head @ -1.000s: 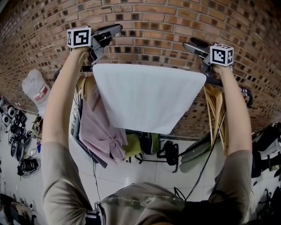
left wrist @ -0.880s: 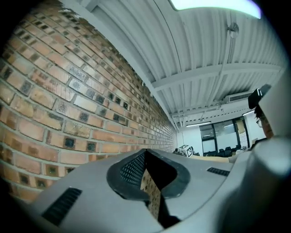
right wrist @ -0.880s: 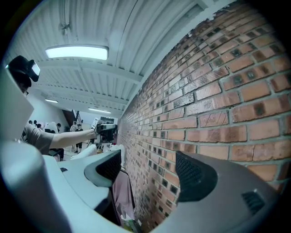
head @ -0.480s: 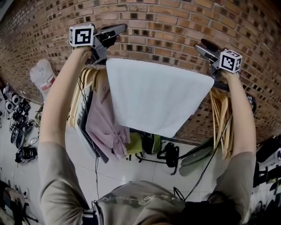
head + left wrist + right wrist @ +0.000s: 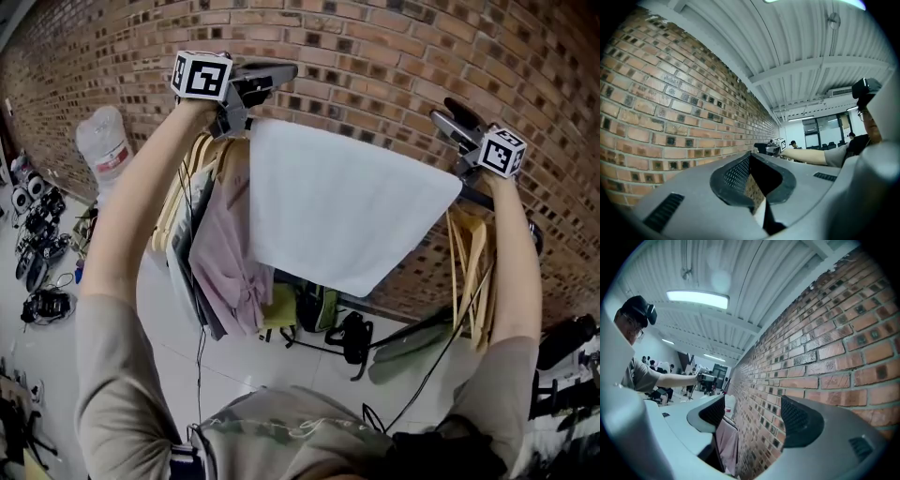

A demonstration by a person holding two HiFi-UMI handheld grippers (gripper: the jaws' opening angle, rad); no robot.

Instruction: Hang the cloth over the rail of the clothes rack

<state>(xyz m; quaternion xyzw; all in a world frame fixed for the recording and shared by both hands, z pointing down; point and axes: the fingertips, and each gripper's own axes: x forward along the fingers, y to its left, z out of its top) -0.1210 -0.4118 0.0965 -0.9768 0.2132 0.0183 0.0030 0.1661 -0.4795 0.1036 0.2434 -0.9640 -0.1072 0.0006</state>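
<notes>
Meeting tip to tip, the jaws of the left gripper (image 5: 750, 159) clamp nothing that can be made out. A thin white strip low in the gap behind the tips is probably the cloth lying beneath. In the head view this gripper sits at the upper left, just above the cloth's top left corner. The right gripper (image 5: 754, 416) stands wide apart and empty, with only brick wall (image 5: 825, 348) between its pads, and shows at the upper right by the cloth's other top corner.

The white cloth (image 5: 347, 211) fills the middle of the head view, draped over the rail (image 5: 483, 200). Its top edge runs straight between the two grippers and its lower edge sags to a point. It looks light, soft and limp, so it should follow any tug, and it could slide off the rail if one side hangs longer. The best hold is likely a top corner, or the hem close to the rail, pinched flat. A pink garment (image 5: 230, 244) hangs just beside it on the left and wooden hangers (image 5: 469, 272) on the right.
</notes>
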